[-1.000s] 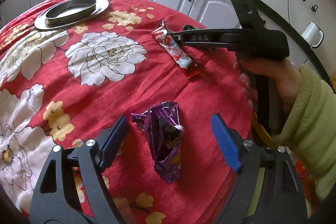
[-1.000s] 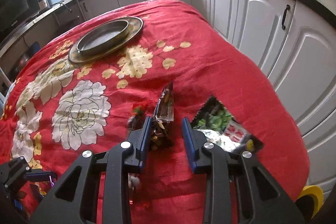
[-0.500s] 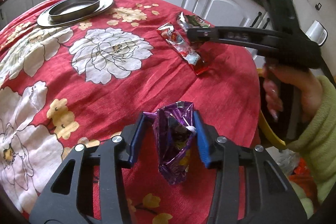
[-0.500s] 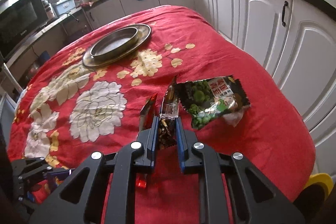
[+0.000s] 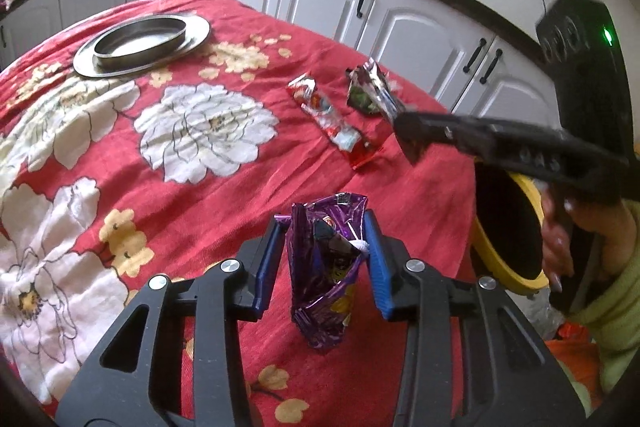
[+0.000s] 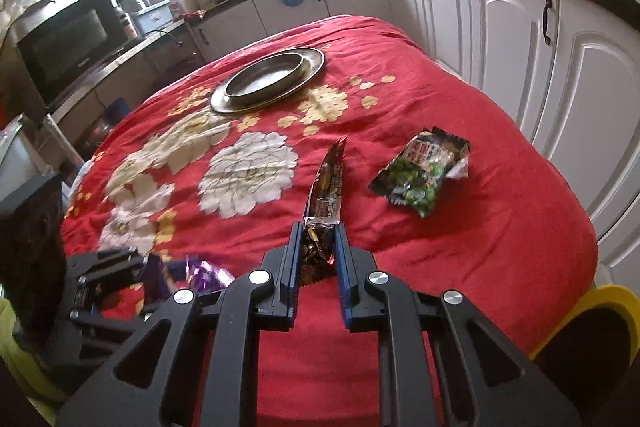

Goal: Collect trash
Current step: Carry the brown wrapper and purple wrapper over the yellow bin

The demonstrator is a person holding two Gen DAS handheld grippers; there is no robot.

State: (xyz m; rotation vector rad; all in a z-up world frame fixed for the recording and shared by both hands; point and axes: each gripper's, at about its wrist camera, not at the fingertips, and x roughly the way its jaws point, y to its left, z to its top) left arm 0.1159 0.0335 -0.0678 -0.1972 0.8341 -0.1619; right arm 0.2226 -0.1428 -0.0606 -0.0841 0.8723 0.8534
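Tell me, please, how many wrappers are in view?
4: purple wrapper in the closing left hand-held gripper, brown wrapper in the right hand-held gripper, green wrapper and red wrapper on the tablecloth.

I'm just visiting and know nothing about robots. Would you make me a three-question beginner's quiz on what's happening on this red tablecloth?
1. True or false: the right gripper is shut on a brown wrapper.
2. Which wrapper stands between the left gripper's fingers? A green, B purple, C red.
3. Fill in: the metal dish sits on a metal ____.

Key:
1. True.
2. B: the purple wrapper; the jaws are closing on it. The red wrapper and the green wrapper lie on the tablecloth.
3. Plate.
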